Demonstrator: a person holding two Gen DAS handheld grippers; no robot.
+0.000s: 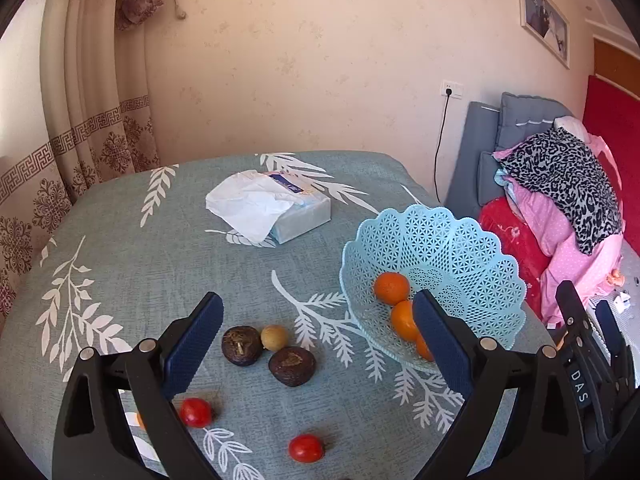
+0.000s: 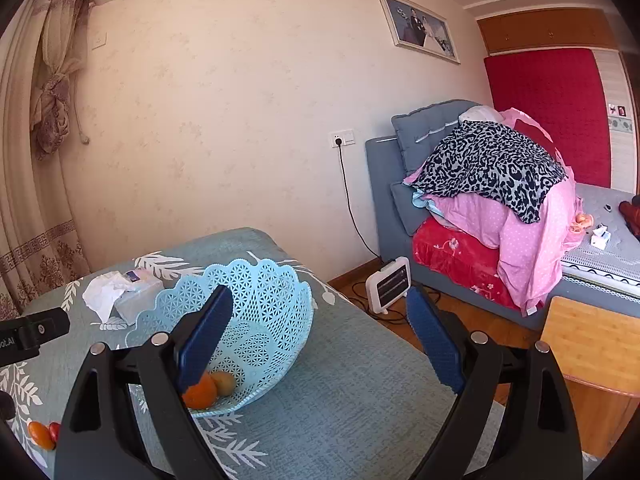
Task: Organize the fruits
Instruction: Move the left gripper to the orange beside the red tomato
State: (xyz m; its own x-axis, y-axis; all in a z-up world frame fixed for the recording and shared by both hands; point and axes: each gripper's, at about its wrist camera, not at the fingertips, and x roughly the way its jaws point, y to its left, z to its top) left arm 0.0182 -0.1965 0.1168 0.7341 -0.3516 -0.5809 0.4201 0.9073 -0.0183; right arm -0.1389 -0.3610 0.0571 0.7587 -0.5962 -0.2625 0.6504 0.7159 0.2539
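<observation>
A light blue lattice basket (image 1: pixel 472 248) stands on the leaf-print tablecloth, with oranges (image 1: pixel 392 288) lying in it. Loose on the cloth are two dark brown fruits (image 1: pixel 242 345) (image 1: pixel 292 365), a small tan fruit (image 1: pixel 274 337) and two cherry tomatoes (image 1: pixel 195 412) (image 1: pixel 306 448). My left gripper (image 1: pixel 318 300) hangs open above the loose fruit, holding nothing. My right gripper (image 2: pixel 319 294) is open and empty, just right of the basket (image 2: pixel 272 292), its left finger overlapping the rim. An orange (image 2: pixel 200 394) and a yellowish fruit (image 2: pixel 223 383) show inside the basket. A small orange fruit (image 2: pixel 40 434) lies at the far left.
An opened tissue pack (image 1: pixel 272 208) lies at the back of the table. The table's right edge (image 2: pixel 384 332) drops to a wooden floor with a white heater (image 2: pixel 390 284) and a cable. A bed piled with bedding (image 2: pixel 492 184) and a wooden stand (image 2: pixel 592 344) are on the right.
</observation>
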